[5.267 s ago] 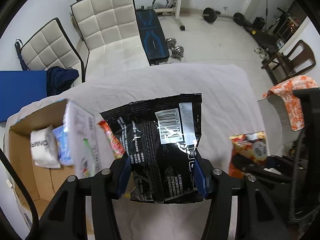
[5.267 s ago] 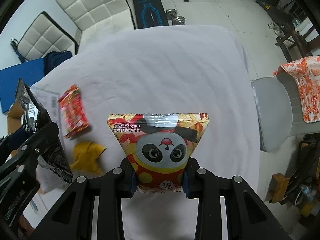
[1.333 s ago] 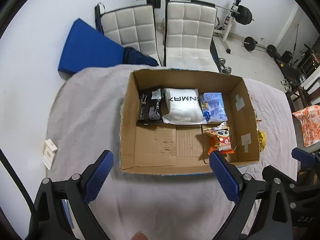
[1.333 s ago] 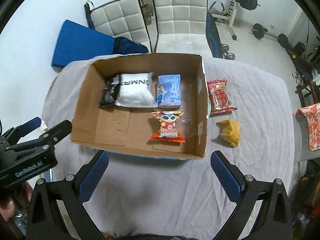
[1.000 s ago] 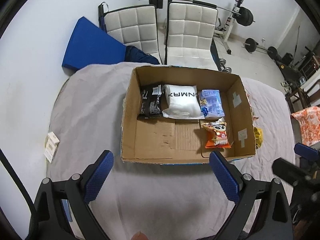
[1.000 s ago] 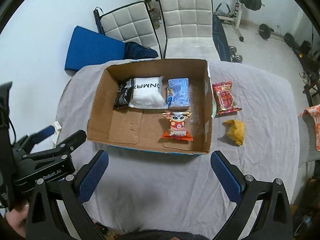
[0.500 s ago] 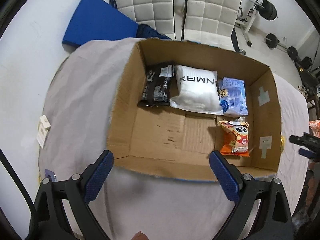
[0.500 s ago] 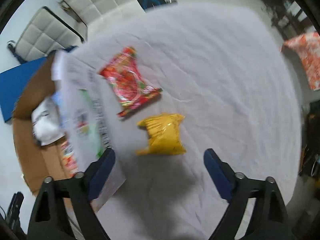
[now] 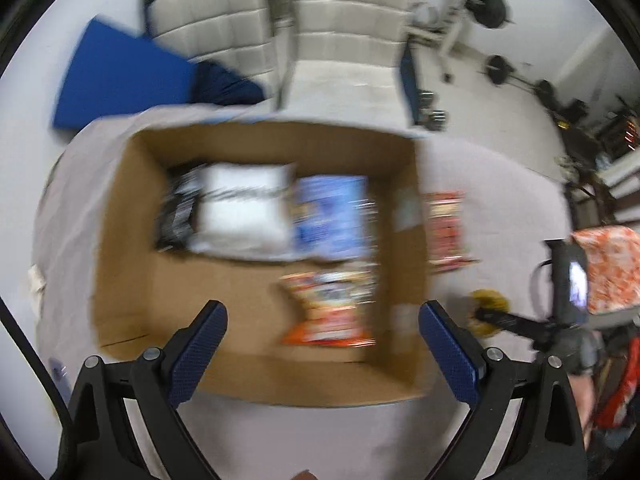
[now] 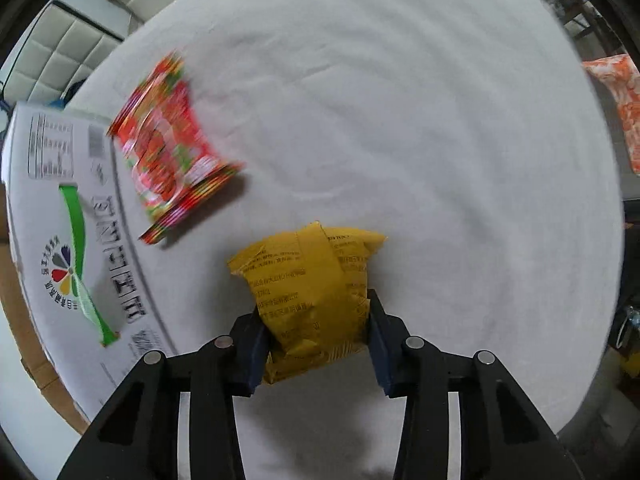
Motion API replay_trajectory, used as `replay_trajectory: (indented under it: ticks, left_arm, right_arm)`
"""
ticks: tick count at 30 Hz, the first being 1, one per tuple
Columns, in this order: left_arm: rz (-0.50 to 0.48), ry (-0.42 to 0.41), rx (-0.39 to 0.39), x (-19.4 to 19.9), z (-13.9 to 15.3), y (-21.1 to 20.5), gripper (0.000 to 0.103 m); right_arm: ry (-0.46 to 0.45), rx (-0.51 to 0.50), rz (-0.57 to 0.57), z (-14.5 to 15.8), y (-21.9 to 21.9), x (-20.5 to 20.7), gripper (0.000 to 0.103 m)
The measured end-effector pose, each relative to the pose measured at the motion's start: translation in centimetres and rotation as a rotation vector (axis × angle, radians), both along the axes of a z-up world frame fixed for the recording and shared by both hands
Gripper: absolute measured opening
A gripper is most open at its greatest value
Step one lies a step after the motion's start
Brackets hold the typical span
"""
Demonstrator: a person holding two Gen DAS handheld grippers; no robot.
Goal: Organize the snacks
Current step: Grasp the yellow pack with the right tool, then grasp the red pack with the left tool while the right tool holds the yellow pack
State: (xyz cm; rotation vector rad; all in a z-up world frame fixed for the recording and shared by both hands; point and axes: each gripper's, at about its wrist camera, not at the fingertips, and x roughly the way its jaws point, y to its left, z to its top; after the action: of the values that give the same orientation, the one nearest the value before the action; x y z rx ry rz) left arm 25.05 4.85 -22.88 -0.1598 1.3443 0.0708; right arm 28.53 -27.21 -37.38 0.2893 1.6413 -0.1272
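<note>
A yellow snack bag [image 10: 316,292] lies on the white tablecloth, and my right gripper [image 10: 316,344] is shut on its near end. A red snack bag [image 10: 168,152] lies beyond it to the left, beside the box's white printed wall [image 10: 72,240]. In the blurred left wrist view the cardboard box [image 9: 124,264] holds a black bag [image 9: 176,216], a white bag [image 9: 240,208], a blue bag [image 9: 332,216] and an orange panda bag [image 9: 332,312]. My left gripper [image 9: 324,352] hangs open above the box's near edge. The right gripper [image 9: 504,320] and yellow bag [image 9: 488,300] show at the right.
Two white padded chairs [image 9: 280,28] and a blue mat [image 9: 116,84] stand behind the table. Weights [image 9: 492,12] lie on the floor beyond. An orange patterned cloth [image 10: 616,92] hangs at the table's right side. The tablecloth [image 10: 400,100] stretches bare past the yellow bag.
My right gripper has moved down onto the yellow bag and shut on it. The left gripper has swung rightward over the box, still open.
</note>
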Motion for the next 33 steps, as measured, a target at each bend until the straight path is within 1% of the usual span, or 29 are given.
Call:
replay_trajectory:
  ticks: [3, 6, 9, 11, 13, 17, 21, 25, 26, 27, 29, 31, 33]
  left_arm:
    - [-0.074, -0.015, -0.039, 1.6, 1.1, -5.8, 0.098]
    - [-0.149, -0.004, -0.051, 3.7, 0.4, -11.9, 0.098]
    - [-0.202, 0.027, 0.001, 5.9, -2.5, -18.0, 0.098]
    - [-0.197, 0.044, 0.055, 7.2, -4.8, -20.5, 0.098]
    - [-0.181, 0.066, 0.078, 8.4, -7.1, -22.1, 0.098]
    - [-0.120, 0.134, 0.111, 10.3, -11.7, -23.2, 0.098]
    - [-0.083, 0.160, 0.148, 11.8, -14.1, -23.4, 0.098]
    - [-0.041, 0.200, 0.206, 13.4, -16.3, -23.0, 0.098]
    - [-0.030, 0.210, 0.218, 13.6, -16.8, -22.8, 0.102]
    - [-0.015, 0.229, 0.232, 14.0, -17.4, -22.6, 0.103]
    - [-0.002, 0.262, 0.237, 14.4, -18.7, -22.2, 0.103]
    - [0.028, 0.243, 0.212, 14.7, -18.7, -21.6, 0.100]
    - [0.037, 0.242, 0.173, 14.9, -18.9, -21.3, 0.090]
  right_arm:
    - [-0.029, -0.024, -0.024, 1.5, -3.7, -0.2, 0.045]
    - [-0.049, -0.043, -0.062, 2.6, -7.7, -0.7, 0.045]
    - [-0.053, -0.069, -0.089, 2.9, -11.6, -1.3, 0.045]
    - [-0.048, -0.085, -0.100, 2.6, -13.6, -1.6, 0.045]
    - [-0.039, -0.095, -0.101, 2.2, -15.3, -1.8, 0.045]
    - [-0.029, -0.114, -0.081, 1.5, -17.5, -1.7, 0.045]
    - [-0.034, -0.116, -0.049, 1.2, -18.0, -0.7, 0.045]
    - [-0.055, -0.124, -0.005, 1.1, -17.3, 2.3, 0.045]
    - [-0.060, -0.124, 0.007, 1.2, -17.0, 2.8, 0.045]
    - [-0.061, -0.121, 0.013, 1.2, -17.0, 4.0, 0.045]
    - [-0.060, -0.115, 0.024, 0.8, -16.8, 4.8, 0.045]
    - [-0.058, -0.109, 0.033, 0.9, -16.1, 4.7, 0.045]
    - [-0.052, -0.095, 0.040, 0.7, -15.7, 4.8, 0.045]
